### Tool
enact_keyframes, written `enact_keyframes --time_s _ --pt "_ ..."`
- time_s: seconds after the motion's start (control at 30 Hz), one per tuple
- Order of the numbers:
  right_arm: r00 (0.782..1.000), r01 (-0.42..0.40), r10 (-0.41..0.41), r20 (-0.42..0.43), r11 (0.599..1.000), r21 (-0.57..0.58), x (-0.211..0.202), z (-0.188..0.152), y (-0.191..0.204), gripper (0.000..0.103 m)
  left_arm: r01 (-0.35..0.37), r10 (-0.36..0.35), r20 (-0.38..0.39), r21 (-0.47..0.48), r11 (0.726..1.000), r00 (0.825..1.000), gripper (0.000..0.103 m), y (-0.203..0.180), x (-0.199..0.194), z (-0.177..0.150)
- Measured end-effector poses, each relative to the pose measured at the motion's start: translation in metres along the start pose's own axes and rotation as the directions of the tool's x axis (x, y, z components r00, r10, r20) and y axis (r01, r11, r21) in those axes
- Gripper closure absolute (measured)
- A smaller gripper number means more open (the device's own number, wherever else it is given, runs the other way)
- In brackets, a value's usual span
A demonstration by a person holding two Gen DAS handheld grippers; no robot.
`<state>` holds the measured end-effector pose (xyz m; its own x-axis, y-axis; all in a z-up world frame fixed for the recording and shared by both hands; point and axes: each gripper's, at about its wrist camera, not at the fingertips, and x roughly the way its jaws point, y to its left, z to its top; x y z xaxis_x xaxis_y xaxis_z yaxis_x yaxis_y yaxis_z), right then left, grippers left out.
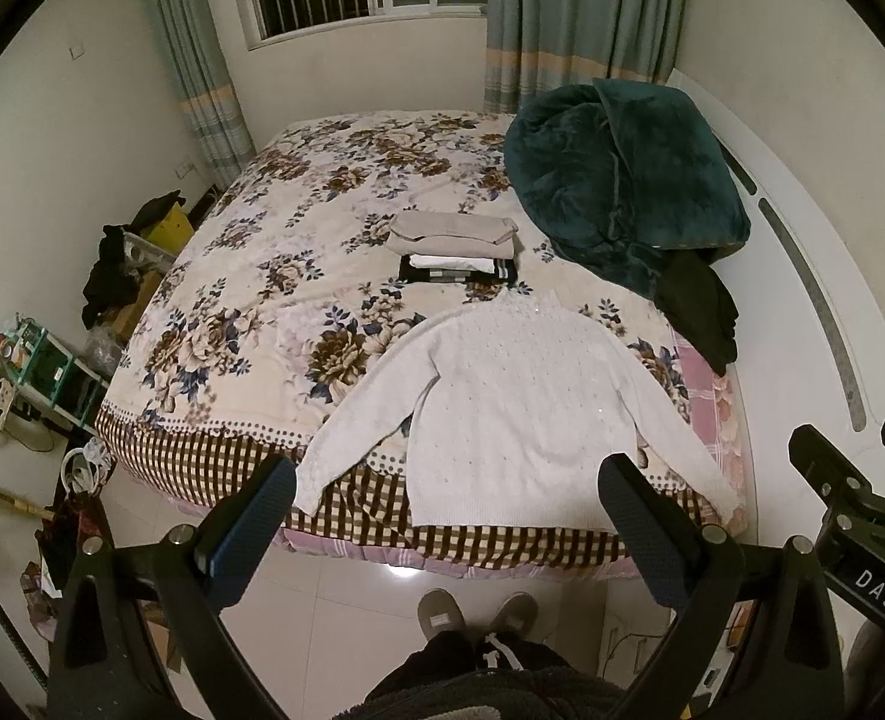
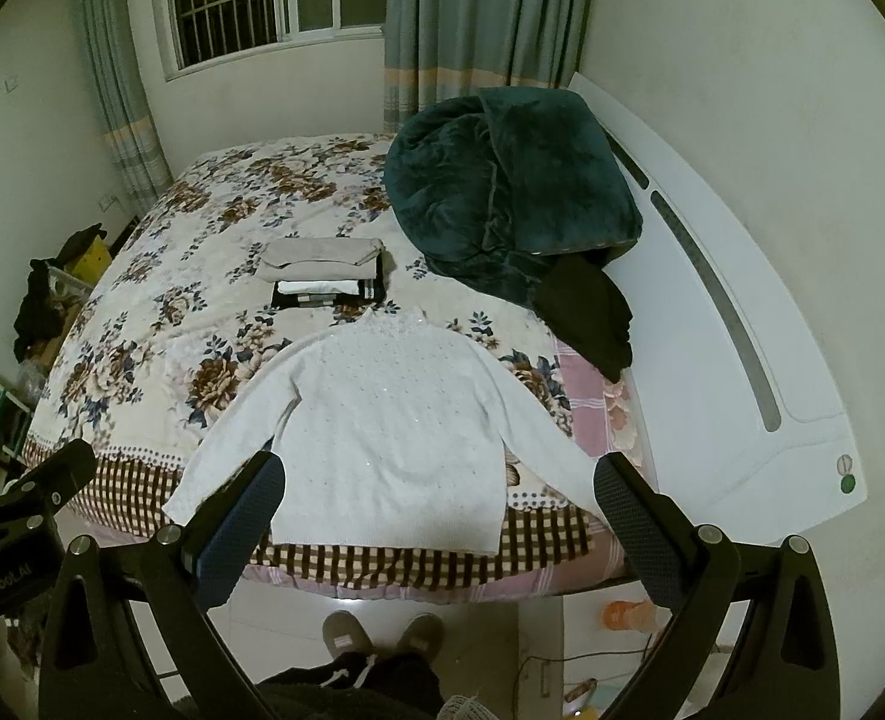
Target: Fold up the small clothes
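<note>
One white knitted sweater (image 1: 502, 408) lies flat on the bed (image 1: 250, 300), collar toward the middle of the bed and hem at the near edge, where it hangs slightly over the checked border of the floral bedspread (image 1: 334, 180); both sleeves are spread outward and down, the left cuff reaching the near edge and the right sleeve running toward the near right corner. Just beyond the collar, near the middle of the bed, sits one small stack of folded clothes (image 1: 454, 246): a beige piece on top and, in front of it, a dark piece with white and grey showing, two layers that can be told apart. One dark teal blanket (image 1: 622, 180) is heaped at the far right side of the bed against the white headboard (image 2: 742, 324), and one black garment (image 1: 700, 306) lies against its near end, close to the right edge. The left hand-held gripper (image 1: 448, 531) is held in the air before the near edge with its jaws spread wide, holding and touching nothing; the sweater's hem shows between the fingers but below them. The right hand-held gripper (image 2: 439, 531) is likewise wide open and empty, held above the near edge with the sweater's lower half framed between its fingers. Two grey slippers (image 1: 478, 615) stand on the tiled floor (image 1: 352, 618) below.
</note>
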<state>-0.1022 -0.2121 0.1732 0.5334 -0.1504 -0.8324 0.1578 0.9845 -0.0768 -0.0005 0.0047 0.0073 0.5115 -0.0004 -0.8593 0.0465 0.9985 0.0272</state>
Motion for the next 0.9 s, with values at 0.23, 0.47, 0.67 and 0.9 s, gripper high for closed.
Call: enact_keyframes --time_s 0.23,0.47,0.67,0.9 --pt "1.0 0.001 -0.001 0.001 1.0 -0.002 -0.0007 -0.0013 0.0013 0.0 0.001 -0.001 0.002 0.0 1.0 1.0 0.0 0.0 0.0002 -0.0008" --pt "1.0 0.002 -0.002 0.003 1.0 -0.001 -0.0004 -0.0033 0.0016 0.0 0.004 -0.004 0.004 -0.002 1.0 1.0 0.0 -0.0001 0.0014 -0.0012" --pt "1.0 0.004 -0.004 0.004 1.0 -0.002 -0.001 -0.0035 0.0025 0.0 0.004 -0.004 0.006 -0.003 1.0 1.0 0.0 0.0001 -0.0005 0.0039" --pt "1.0 0.005 -0.004 0.006 1.0 -0.005 -0.0019 -0.0025 0.0037 0.0 0.004 -0.004 0.008 -0.004 1.0 1.0 0.0 0.0009 -0.0014 0.0043"
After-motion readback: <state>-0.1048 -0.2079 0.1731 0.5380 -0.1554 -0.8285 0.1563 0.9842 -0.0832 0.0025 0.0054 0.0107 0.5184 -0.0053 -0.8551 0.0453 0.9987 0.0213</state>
